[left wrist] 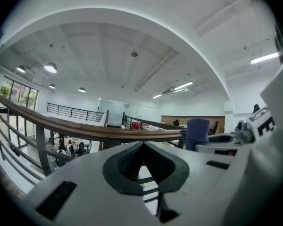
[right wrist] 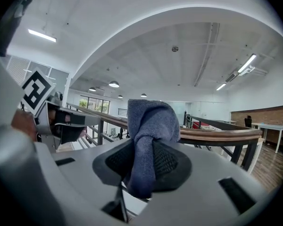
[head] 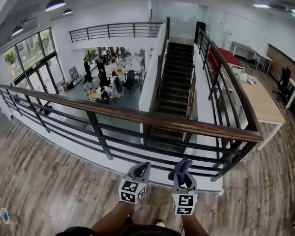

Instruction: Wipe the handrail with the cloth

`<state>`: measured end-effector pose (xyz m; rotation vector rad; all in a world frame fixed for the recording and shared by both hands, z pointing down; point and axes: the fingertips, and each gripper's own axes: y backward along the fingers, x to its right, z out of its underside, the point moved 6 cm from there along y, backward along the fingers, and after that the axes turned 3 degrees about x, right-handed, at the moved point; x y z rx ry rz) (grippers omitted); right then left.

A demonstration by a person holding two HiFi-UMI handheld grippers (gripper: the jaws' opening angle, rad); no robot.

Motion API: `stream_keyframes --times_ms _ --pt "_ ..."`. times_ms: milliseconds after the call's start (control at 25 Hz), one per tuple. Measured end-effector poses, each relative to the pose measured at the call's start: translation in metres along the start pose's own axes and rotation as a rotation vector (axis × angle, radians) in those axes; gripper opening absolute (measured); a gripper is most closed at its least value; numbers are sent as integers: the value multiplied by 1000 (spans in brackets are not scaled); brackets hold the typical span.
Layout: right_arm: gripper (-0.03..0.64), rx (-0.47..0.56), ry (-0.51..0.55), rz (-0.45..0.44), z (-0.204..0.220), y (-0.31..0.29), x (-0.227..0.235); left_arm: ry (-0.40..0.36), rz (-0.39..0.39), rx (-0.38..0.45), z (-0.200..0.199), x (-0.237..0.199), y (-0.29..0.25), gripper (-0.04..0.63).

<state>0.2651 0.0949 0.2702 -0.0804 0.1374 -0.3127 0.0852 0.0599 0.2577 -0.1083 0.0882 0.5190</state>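
Right tool (head: 182, 167) is clamped on blue cloth (right wrist: 151, 121), lower centre, near wooden handrail (head: 137, 116) (left tool (head: 142, 169) pressed together, empty).

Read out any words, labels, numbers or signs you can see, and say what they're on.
No words or numbers are readable in any view.
The white marker cube on the left claw and the white marker cube on the right claw bear only black square patterns, no letters.

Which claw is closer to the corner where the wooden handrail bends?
Right. The right claw, shut on the cloth, sits short of the handrail, left of its corner; the left claw is farther left still, shut on nothing.
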Motion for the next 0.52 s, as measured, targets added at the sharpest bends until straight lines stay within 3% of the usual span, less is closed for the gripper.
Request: stream_keyframes --times_ms 520 --pt "103 53 13 -19 -7 -31 -10 -24 -15 15 0 -17 -15 -2"
